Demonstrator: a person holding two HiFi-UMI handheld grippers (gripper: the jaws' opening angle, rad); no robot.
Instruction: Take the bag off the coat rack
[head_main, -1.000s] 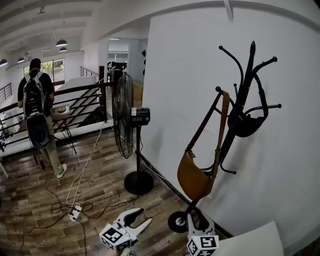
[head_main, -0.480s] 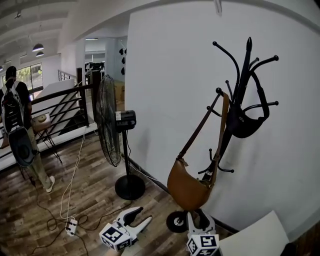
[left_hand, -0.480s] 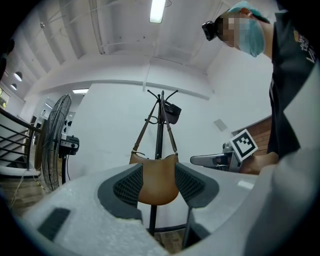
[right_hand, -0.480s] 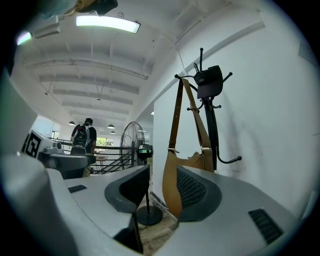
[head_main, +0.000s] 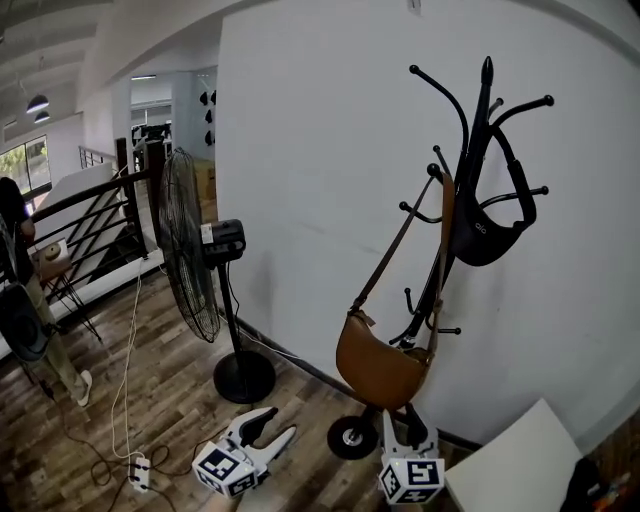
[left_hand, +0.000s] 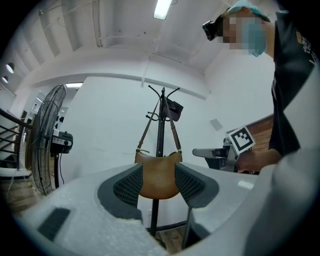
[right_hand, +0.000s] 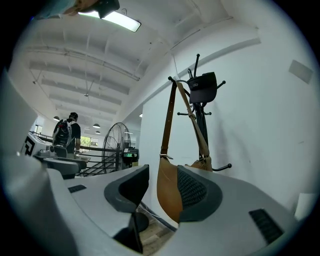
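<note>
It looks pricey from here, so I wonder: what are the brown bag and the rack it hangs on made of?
The bag is probably leather or an imitation: tan, with a smooth, slightly glossy skin, and it keeps a firm curved shape. The rack is likely metal, painted black with a dull sheen, judging by its thin bent hooks with ball tips.

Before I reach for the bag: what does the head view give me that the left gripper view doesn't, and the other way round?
Only the head view: the round base of the coat rack, the power strip on the floor, a white tabletop corner, and the left gripper from outside, low and short of the rack.
Only the left gripper view: its jaws apart with nothing gripped, and the torso of the person holding the grippers.
Both: the rack's pole and hooks, the brown bag hanging by its strap, the black bag higher up, and the standing fan.
</note>
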